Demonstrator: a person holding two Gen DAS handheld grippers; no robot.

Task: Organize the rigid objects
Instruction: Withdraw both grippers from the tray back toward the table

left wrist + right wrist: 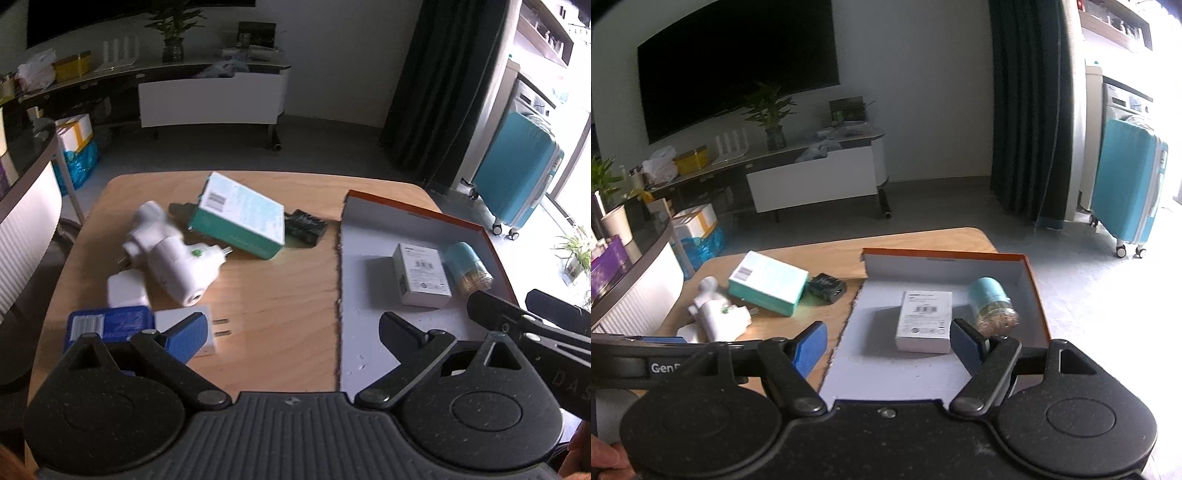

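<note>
An orange-rimmed cardboard box [417,212] [1032,280] lies open on the right of the wooden table [273,295]. Inside it lie a small white box [423,275] [925,321] and a teal-capped jar [467,267] [993,306]. On the left lie a teal box [240,218] [768,282], a white plug adapter [173,258] [716,314], a white charger [125,290], a blue tin [107,325], a white flat box [184,319] and a black object [304,225] [827,288]. My left gripper [295,332] is open above the table's near edge. My right gripper [888,345] is open over the cardboard box, empty.
A TV stand [812,177] with a plant [772,118] stands beyond the table. A teal suitcase [517,173] [1126,184] stands at the right by dark curtains. A curved counter [26,206] flanks the left.
</note>
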